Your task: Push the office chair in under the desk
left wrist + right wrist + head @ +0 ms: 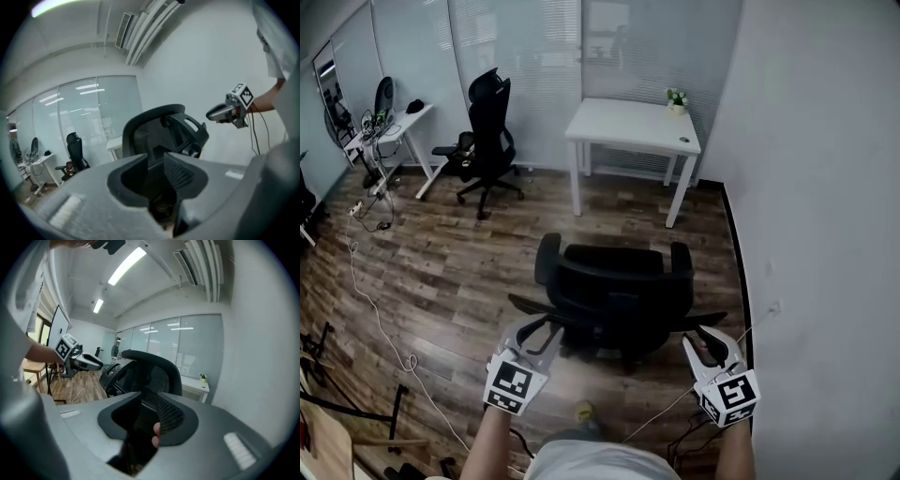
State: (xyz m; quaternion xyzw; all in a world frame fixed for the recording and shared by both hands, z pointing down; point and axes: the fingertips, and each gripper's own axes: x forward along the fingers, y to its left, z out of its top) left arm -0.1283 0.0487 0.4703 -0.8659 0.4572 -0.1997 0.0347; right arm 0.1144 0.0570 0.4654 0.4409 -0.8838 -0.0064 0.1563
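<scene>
A black office chair point(614, 291) stands on the wood floor with its backrest toward me, some way short of the white desk point(633, 127) at the back wall. My left gripper point(542, 328) hovers just behind the chair's left side. My right gripper point(705, 339) is behind its right side. In the left gripper view the jaws point(159, 161) stand apart, and the backrest point(159, 129) shows beyond the gap, not between the pads. The right gripper view shows the same: jaws point(147, 401) parted and the mesh backrest point(150, 373) ahead of them.
A second black chair point(487, 141) and another white desk point(398, 127) with gear stand at the back left. A small plant point(677, 98) sits on the target desk. Cables point(375, 300) trail over the floor at left. A grey wall point(825, 234) runs close along the right.
</scene>
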